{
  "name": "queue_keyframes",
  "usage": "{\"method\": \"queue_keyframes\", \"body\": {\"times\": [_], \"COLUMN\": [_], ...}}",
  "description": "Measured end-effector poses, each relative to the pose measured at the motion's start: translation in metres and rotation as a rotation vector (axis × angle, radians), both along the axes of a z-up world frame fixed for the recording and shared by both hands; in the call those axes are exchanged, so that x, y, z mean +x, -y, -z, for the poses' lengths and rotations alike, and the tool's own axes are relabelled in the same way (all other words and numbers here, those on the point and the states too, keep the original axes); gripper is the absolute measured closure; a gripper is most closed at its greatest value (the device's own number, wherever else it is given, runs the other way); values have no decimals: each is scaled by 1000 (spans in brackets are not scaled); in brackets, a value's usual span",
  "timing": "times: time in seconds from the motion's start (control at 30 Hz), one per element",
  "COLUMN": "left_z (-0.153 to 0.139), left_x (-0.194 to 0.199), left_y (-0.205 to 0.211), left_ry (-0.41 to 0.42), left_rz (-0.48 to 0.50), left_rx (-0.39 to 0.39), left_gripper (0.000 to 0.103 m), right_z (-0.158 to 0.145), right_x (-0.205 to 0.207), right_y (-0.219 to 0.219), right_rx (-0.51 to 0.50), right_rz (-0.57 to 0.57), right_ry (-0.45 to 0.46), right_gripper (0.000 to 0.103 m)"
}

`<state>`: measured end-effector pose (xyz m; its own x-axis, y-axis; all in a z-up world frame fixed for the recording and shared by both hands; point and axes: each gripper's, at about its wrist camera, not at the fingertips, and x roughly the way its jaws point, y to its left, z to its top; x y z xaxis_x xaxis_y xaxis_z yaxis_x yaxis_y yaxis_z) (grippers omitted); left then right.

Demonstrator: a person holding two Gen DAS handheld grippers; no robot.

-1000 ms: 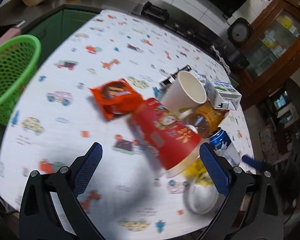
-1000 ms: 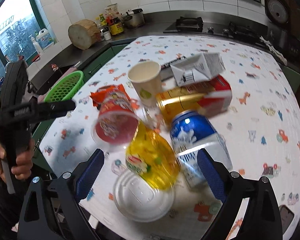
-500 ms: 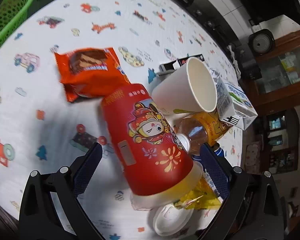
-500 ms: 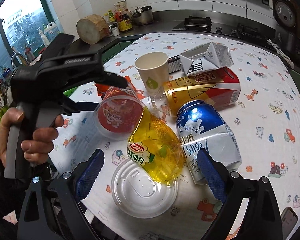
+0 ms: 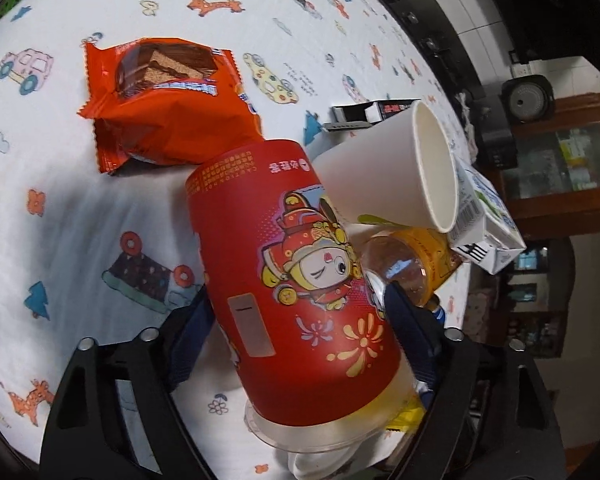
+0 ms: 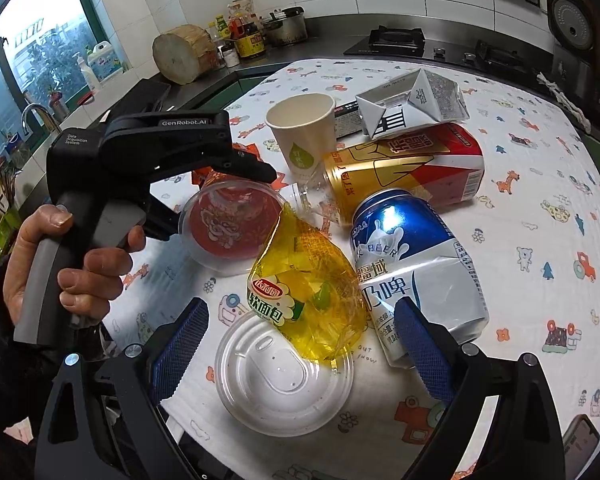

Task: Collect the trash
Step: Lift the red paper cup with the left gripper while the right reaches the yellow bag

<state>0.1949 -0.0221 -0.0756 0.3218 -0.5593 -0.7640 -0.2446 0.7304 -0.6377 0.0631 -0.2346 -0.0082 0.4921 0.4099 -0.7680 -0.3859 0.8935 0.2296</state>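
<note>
L gripper (image 5: 300, 320) is closing w/ the red cup (image 5: 296, 280) lying on its side between the blue pads, which look just about at its walls; can't tell if they're pressing yet. R gripper (image 6: 300, 344) hangs wide open, nothing gripped, over the clear lid (image 6: 284, 384) and yellow wrapper (image 6: 308, 292), blue beer can (image 6: 412, 264) by its right pad. Rest of the trash sits clustered on the desk (image 6: 540, 208): white paper cup (image 6: 304, 132), gold-red can (image 6: 404, 168), milk carton (image 6: 412, 100), orange snack pack (image 5: 164, 108).

cup (image 5: 292, 280) lying before snack packet (image 5: 168, 100), paper cup (image 5: 400, 168) right
</note>
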Motion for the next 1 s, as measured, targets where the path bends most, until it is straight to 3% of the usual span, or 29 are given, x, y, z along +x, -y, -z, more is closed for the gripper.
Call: {"method": "queue_keyframes", "body": {"times": [0.27,0.6,1.0], "left_z": [-12,-42,-77], "left_x": [-8,-25,-43], "left_y": [-5,-27,-70], "left_ry": [69,177,282], "left_rz": [37,77,76], "left_rx": [15,63,94], "left_gripper": [27,29,30], "right_z": [5,11,-4], "right_x": [2,4,-11], "right_y": [-12,-33,-56], "right_rx": [-50,-31,-33], "right_rz": [-16,-66,-163], "right_ry": [8,-7,29], "right_gripper": [12,12,12]}}
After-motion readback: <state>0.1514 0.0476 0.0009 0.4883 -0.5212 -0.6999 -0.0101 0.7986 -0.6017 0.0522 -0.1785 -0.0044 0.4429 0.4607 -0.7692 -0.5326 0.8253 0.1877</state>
